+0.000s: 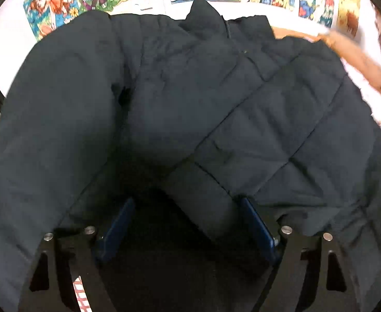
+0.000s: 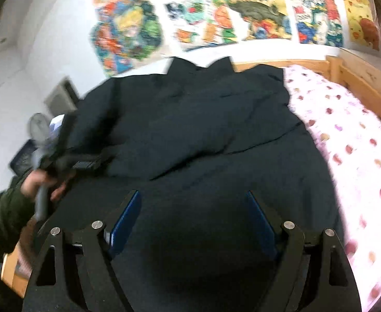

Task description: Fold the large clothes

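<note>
Across the bed (image 2: 351,135) lies one dark quilted jacket (image 1: 216,109), spread flat so I can fold it. My left claw (image 1: 187,223) stands apart with a thick fold of jacket between its pads, not yet pinched. My right claw (image 2: 194,221) hovers apart above the fabric, empty.

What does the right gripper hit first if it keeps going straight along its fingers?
Most likely the dark quilted jacket: it fills the view ahead of the open right gripper, spread on the dotted bedsheet. Nothing else shows in between, though depth is unclear.
</note>
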`<state>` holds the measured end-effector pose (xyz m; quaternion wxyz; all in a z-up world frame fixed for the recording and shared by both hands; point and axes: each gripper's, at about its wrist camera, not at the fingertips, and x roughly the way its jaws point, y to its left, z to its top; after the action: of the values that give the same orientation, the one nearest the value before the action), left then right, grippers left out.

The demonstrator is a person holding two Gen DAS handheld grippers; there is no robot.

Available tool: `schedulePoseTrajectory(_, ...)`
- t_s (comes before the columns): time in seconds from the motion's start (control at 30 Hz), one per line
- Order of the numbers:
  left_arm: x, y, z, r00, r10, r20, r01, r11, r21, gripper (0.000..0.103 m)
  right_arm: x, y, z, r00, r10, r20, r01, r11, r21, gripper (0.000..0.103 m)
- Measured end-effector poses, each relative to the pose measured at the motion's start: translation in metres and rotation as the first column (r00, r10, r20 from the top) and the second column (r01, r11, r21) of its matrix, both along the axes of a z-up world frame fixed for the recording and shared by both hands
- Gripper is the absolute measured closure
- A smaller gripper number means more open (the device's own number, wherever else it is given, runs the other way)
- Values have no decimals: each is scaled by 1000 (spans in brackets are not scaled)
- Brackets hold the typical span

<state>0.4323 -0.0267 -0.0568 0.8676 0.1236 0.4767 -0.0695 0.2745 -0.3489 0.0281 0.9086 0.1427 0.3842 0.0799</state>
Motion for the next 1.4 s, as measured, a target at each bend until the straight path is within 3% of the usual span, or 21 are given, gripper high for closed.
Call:
schedulePoseTrajectory(0.07,0,-4,-7,1000,19,14,-19,998,58,20,45,-9,1,999,-37,-35,36,999,-17,26)
schedulePoseTrajectory(0.2,2,-1,-15,999,49,3,-49,998,44,19,129,-7,-21,995,-60,-78,55,997,-60,26)
schedulePoseTrajectory(0.33,2,0,-19,998,57,0,-57,998,26,19,179,13,-60,983,-72,-170,54,993,-107,26)
schedulePoseTrajectory(0.4,-4,4,-15,999,47,16,-47,999,-5,19,186,16,-77,974,-114,-195,101,992,-71,23)
schedulePoseTrajectory(0.5,-13,15,-3,999,21,29,-18,996,-90,21,185,26,-84,976,-127,-177,108,988,-115,22)
schedulePoseTrajectory(0.6,-36,29,18,998,26,57,-16,983,-181,20,180,33,-80,978,-131,-164,109,984,-140,21)
schedulePoseTrajectory(0.67,-53,38,28,996,53,71,-39,981,-189,16,172,37,-70,978,-142,-150,120,982,-148,21)
schedulePoseTrajectory(0.77,-88,60,40,989,105,102,-79,971,-227,14,153,53,-50,992,-87,-91,78,992,-98,21)
schedulePoseTrajectory(0.87,-124,101,49,978,179,110,-139,944,-300,12,129,93,-27,999,23,-37,-27,991,-128,21)
schedulePoseTrajectory(0.97,-155,153,55,943,318,98,-258,885,-387,8,112,131,-14,992,125,-33,-129,978,-166,20)
schedulePoseTrajectory(1.07,-176,205,51,858,511,58,-440,788,-431,6,103,158,-9,977,204,-65,-213,960,-183,20)
schedulePoseTrajectory(1.1,-184,228,48,820,571,42,-491,739,-462,6,97,169,-9,973,218,-76,-229,954,-195,20)
schedulePoseTrajectory(1.17,-191,255,41,769,639,1,-551,664,-506,6,96,180,-6,970,227,-82,-240,948,-210,20)
schedulePoseTrajectory(1.23,-195,281,32,718,694,-58,-593,567,-571,6,96,190,-9,974,206,-89,-222,945,-240,20)
schedulePoseTrajectory(1.37,-190,307,14,651,742,-163,-633,411,-657,8,110,201,-22,985,92,-145,-136,934,-329,20)
schedulePoseTrajectory(1.4,-187,308,12,639,750,-172,-638,391,-663,8,115,204,-28,984,75,-162,-126,935,-331,20)
